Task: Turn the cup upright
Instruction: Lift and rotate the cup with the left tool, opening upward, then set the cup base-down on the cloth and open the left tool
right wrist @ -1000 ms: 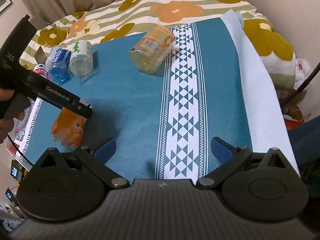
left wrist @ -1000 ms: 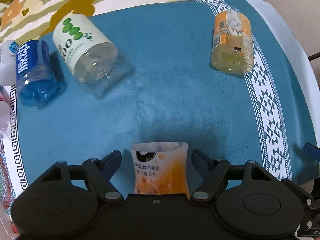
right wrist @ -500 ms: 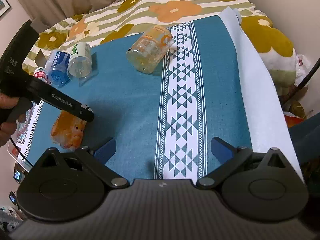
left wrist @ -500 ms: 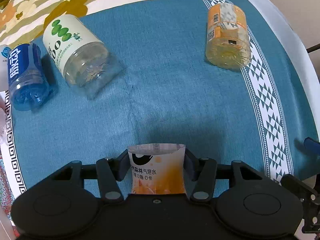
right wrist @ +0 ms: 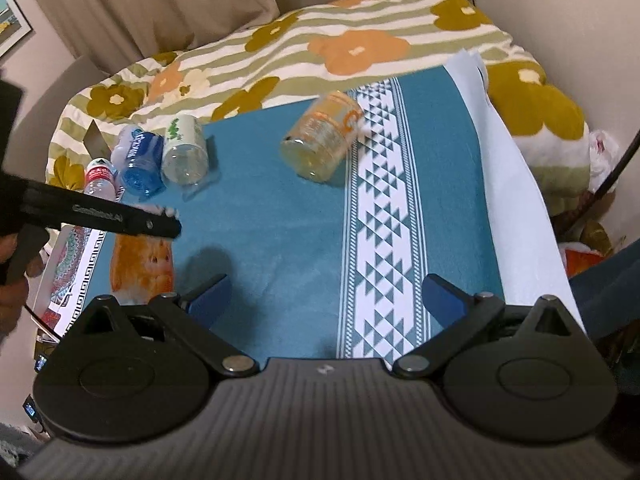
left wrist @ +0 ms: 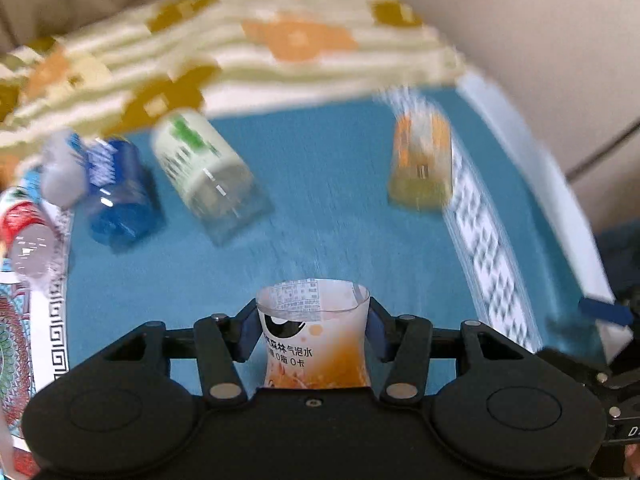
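An orange-labelled clear plastic cup (left wrist: 314, 340) sits between the fingers of my left gripper (left wrist: 313, 334), which is shut on it; its open rim points away from the camera. In the right wrist view the same cup (right wrist: 142, 268) hangs under the left gripper's black body (right wrist: 100, 216) at the left, near the blue mat (right wrist: 272, 240). My right gripper (right wrist: 326, 300) is open and empty above the mat's front edge.
Three other cut-bottle cups lie on their sides on the mat: orange (right wrist: 322, 142), green-and-white (right wrist: 185, 150), blue (right wrist: 140, 162). A red-labelled bottle (right wrist: 99, 176) lies at the left edge. A floral blanket (right wrist: 320, 44) lies behind; a white sheet (right wrist: 516, 184) is on the right.
My left gripper closed on the orange cup, then tilted up with it; the left view now looks farther across the bed and is blurred. The right gripper stayed open and shifted slightly.
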A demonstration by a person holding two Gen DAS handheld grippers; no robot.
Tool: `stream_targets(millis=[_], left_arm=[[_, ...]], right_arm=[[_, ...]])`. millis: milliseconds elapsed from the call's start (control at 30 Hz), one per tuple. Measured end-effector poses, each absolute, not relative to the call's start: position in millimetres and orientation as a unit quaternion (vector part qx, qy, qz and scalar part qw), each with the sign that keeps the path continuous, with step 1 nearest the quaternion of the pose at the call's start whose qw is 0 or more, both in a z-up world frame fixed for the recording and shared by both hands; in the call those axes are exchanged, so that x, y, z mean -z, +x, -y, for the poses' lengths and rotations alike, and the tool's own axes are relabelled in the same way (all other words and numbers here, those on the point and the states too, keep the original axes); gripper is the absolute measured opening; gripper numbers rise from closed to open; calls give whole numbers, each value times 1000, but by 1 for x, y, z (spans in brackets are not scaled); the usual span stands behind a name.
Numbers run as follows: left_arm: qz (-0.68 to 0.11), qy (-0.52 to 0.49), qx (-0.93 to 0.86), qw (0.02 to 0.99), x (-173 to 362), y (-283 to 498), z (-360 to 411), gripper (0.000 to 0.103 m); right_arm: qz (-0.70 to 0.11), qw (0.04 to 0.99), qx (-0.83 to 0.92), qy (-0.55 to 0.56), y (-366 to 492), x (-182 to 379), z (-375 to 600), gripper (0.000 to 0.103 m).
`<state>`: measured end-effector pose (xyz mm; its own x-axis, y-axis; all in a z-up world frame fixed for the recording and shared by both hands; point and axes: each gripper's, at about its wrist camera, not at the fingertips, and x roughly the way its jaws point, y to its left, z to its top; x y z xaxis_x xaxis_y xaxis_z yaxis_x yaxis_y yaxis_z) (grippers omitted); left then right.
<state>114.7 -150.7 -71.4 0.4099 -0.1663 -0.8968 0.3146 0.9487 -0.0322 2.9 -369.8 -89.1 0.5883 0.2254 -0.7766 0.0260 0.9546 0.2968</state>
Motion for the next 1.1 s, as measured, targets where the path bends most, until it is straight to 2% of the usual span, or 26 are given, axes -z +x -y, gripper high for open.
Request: stream_targets(millis=[267,367,667,1100], left_arm=[[-351,14,94,931,95,78,124,59],[-319,12,89,943,108,74,123,59],[-277,26,93,956,130,56,126,60],[-315,61,100,942,127,41,128,61]], right_arm=[[-464,878,-58,100,8,99,348,103],[-472,875,-52,98,10,108,340,103],[-478,875,-49,65,-1,120,324,103],[-467,879,-52,75,-12,114,316,103]])
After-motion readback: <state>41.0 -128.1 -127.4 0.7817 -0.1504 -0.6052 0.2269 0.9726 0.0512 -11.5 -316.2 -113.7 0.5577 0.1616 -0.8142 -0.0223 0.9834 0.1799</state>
